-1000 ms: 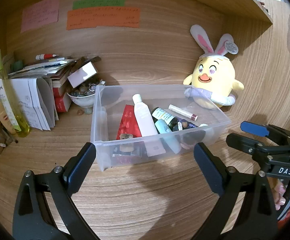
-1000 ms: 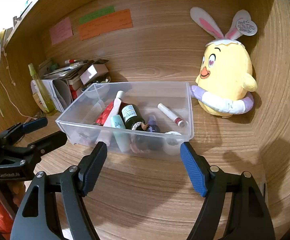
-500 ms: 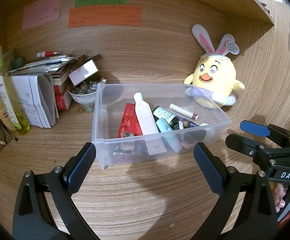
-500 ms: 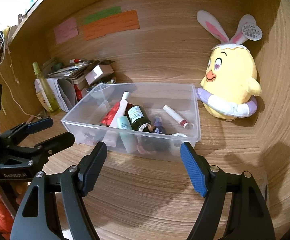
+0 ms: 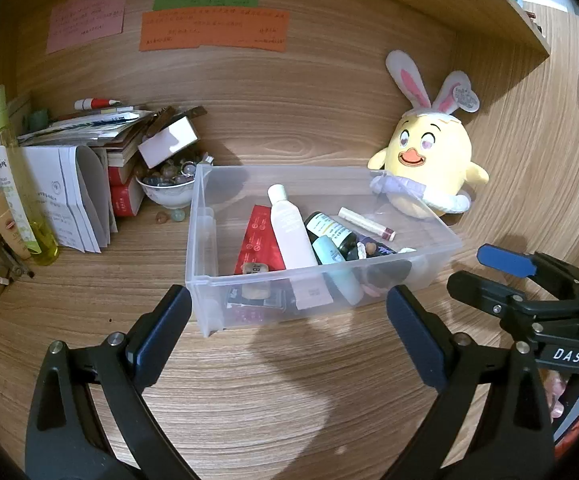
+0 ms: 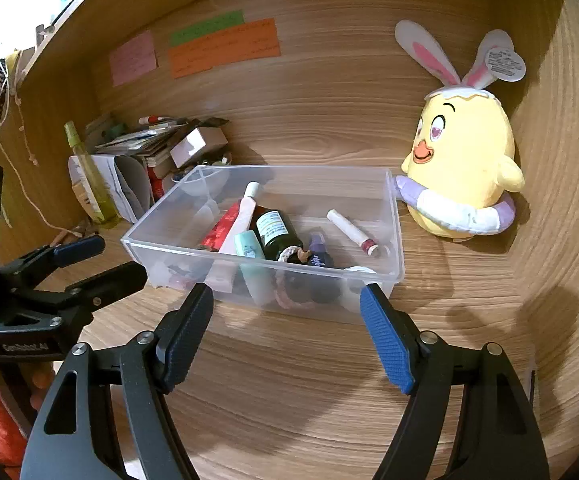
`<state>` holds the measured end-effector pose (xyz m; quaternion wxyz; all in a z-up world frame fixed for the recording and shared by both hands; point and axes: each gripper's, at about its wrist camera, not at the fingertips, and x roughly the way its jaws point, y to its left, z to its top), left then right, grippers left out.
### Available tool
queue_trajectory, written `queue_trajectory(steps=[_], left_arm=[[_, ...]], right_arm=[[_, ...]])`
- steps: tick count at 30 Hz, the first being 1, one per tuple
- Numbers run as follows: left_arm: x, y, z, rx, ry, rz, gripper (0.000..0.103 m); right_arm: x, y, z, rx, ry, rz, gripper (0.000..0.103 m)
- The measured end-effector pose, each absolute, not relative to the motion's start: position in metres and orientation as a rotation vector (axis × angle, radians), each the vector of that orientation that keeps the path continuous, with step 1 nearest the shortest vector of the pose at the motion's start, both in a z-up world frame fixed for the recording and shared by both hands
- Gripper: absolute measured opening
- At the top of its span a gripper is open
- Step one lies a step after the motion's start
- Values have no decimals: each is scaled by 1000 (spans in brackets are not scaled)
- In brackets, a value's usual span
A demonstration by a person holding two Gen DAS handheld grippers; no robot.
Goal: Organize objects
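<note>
Wooden desk [image 5: 289, 380] w/ wood back wall. Your left gripper [image 5: 287, 320] and right gripper [image 6: 285, 312] both hang spread wide, holding nothing, just short of the clear bin [image 6: 393, 240]. Bin contains white tube [image 5: 291, 232], dark bottle [image 6: 275, 232], lip stick [image 6: 351, 232]. Plush chick [image 6: 465, 168] touches bin's right-rear corner.

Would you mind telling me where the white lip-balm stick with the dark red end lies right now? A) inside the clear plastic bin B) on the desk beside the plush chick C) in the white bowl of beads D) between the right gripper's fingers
A: the lip-balm stick lies on the floor of the clear plastic bin, right of the dark bottle.
</note>
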<state>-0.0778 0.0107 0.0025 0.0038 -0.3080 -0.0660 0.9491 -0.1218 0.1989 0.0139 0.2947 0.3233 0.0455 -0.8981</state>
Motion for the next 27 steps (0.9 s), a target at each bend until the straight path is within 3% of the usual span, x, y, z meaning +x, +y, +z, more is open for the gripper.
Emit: queue_trajectory(steps=[6,9,27], left_arm=[[-77,12,4,-951,-205,2973,99],[-78,13,4,-957,-216,2959,99],[-79,5,1,-985,-280,2944,99]], right_arm=[[-123,199,14,861,125,-2396,74],[-123,200,14,857,122,-2401,82],[-122,197,10,863,140,-2413,83]])
